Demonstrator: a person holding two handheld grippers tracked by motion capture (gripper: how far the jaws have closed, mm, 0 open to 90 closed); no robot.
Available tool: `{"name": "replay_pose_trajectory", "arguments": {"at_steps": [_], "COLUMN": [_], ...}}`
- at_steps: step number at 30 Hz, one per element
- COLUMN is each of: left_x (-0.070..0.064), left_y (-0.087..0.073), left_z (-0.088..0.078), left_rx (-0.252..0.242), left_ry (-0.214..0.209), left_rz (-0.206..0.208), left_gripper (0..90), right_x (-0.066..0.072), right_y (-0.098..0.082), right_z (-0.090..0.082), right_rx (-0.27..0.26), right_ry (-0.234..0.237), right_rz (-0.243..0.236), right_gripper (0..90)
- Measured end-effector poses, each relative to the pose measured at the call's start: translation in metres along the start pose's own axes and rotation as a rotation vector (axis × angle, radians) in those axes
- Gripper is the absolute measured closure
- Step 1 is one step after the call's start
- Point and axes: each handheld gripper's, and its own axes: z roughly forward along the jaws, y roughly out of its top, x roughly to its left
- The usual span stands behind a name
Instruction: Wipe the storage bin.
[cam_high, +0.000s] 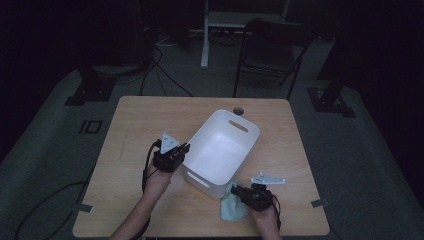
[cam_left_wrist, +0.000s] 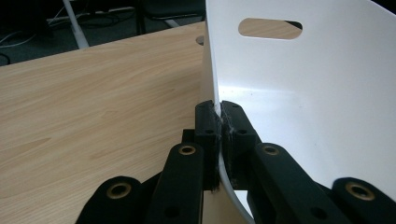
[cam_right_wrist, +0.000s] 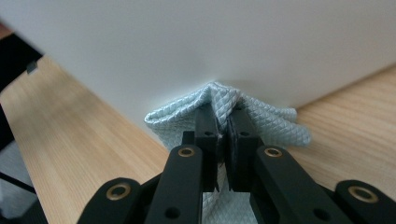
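Two pinches: left gripper (cam_left_wrist: 219, 122) fingers clamp the white bin (cam_left_wrist: 299, 93) wall, right gripper (cam_right_wrist: 223, 122) fingers nip the blue cloth (cam_right_wrist: 273, 123).

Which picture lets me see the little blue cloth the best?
The right gripper view: the blue cloth is close up, its quilted weave clear, pinched in the right hand-held gripper against the white bin. The high view shows it small and dim by the bin's near corner. The left gripper view looks at the bin's wall.

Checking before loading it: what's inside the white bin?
The white bin looks empty: bare white floor and walls. The strip just behind its near wall is hidden. The light blue cloth lies outside.
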Motion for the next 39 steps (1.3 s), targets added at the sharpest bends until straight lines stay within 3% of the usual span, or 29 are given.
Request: {"name": "replay_pose_trajectory", "arguments": {"at_steps": [1, 3, 7, 10, 14, 19, 31, 39], "left_x": [0.0, 0.0, 0.001, 0.0, 0.0, 0.0, -0.001, 0.0], "left_y": [0.0, 0.0, 0.0, 0.001, 0.0, 0.001, 0.001, 0.001], "left_z": [0.0, 0.0, 0.0, 0.001, 0.001, 0.001, 0.001, 0.001], "left_rx": [0.0, -0.003, -0.001, 0.002, 0.0, -0.001, -0.004, -0.001], "left_ry": [0.003, 0.008, 0.011, 0.019, 0.009, -0.001, -0.003, 0.002], "left_rz": [0.0, -0.01, -0.013, -0.004, 0.003, 0.014, 0.014, 0.008], "left_gripper": [85.7, 85.6, 85.7, 85.7, 85.9, 85.3, 84.8, 84.7], "right_x": [-0.003, -0.002, 0.0, 0.004, 0.006, 0.003, -0.022, -0.049], "right_y": [0.0, 0.003, 0.01, 0.027, 0.04, 0.041, 0.03, 0.021], "right_z": [0.001, 0.001, -0.006, -0.025, -0.036, -0.033, -0.014, 0.009], "right_rx": [0.0, 0.009, -0.031, -0.144, -0.211, -0.206, -0.148, -0.053], "right_ry": [0.007, -0.007, 0.012, 0.043, 0.062, 0.039, -0.009, -0.073], "right_rz": [0.025, 0.012, 0.007, -0.012, -0.04, -0.065, -0.01, 0.044], "right_gripper": [84.8, 84.9, 84.9, 84.9, 84.8, 84.9, 84.9, 84.9]}}
